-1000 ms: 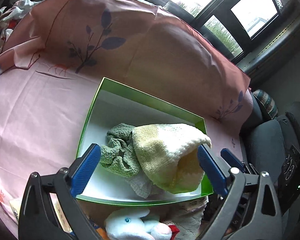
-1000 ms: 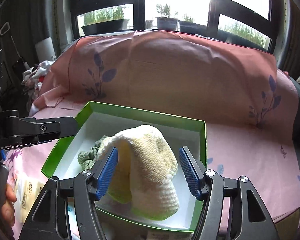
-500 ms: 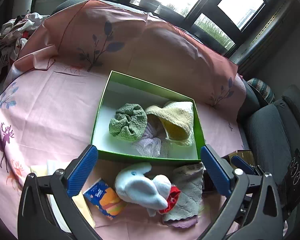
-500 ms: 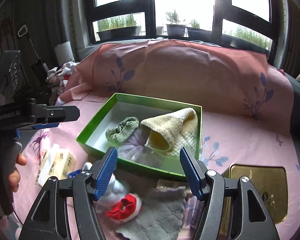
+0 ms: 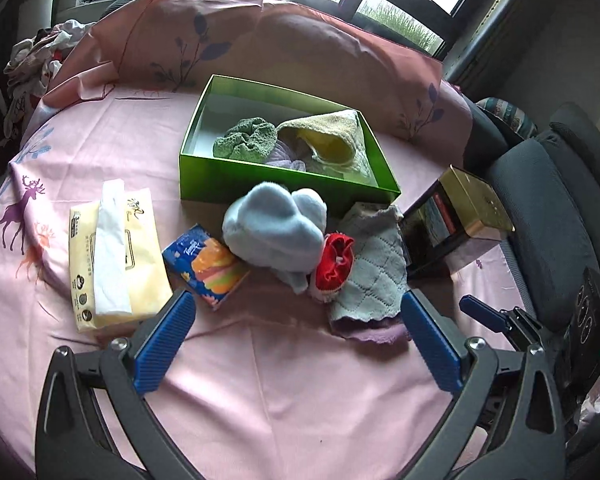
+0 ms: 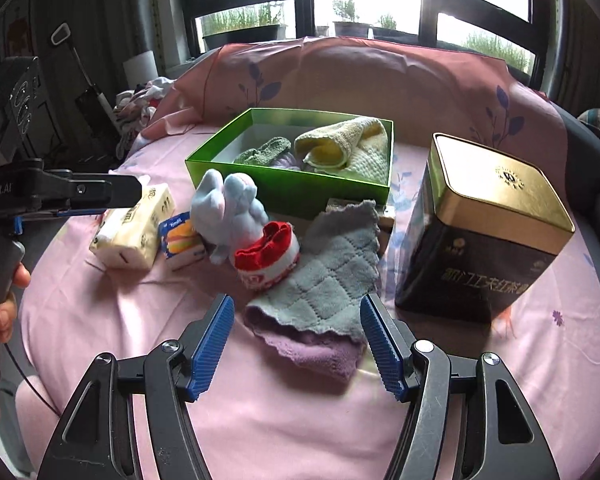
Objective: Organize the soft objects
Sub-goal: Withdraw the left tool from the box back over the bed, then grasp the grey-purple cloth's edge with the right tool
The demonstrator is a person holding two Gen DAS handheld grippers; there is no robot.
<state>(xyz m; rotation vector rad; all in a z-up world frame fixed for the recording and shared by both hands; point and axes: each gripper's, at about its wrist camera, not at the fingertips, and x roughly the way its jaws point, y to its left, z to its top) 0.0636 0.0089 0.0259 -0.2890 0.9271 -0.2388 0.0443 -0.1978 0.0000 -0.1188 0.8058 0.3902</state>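
Note:
A green box [image 5: 236,182] [image 6: 300,192] on the pink cloth holds a yellow knit hat [image 5: 332,140] [image 6: 340,144], a green scrunchie [image 5: 244,140] [image 6: 264,150] and a lilac cloth [image 5: 284,158]. In front of the box lie a pale blue plush toy [image 5: 276,228] [image 6: 224,208], a red and white sock [image 5: 334,260] [image 6: 266,250] and a grey quilted cloth [image 5: 370,264] [image 6: 324,280] with a purple underside. My left gripper [image 5: 296,340] is open and empty, near the front of these. My right gripper [image 6: 296,340] is open and empty, just before the grey cloth.
A yellow tissue pack [image 5: 112,256] [image 6: 132,224] and a small blue tissue packet [image 5: 204,264] [image 6: 180,240] lie left of the plush. A black and gold tin [image 5: 464,216] [image 6: 484,224] stands at the right. A dark chair [image 5: 548,200] is beyond the table's right edge.
Both grippers have pulled back from the box, leaving the yellow hat inside. The plush, sock, grey cloth, tissue packs and tin have come into view.

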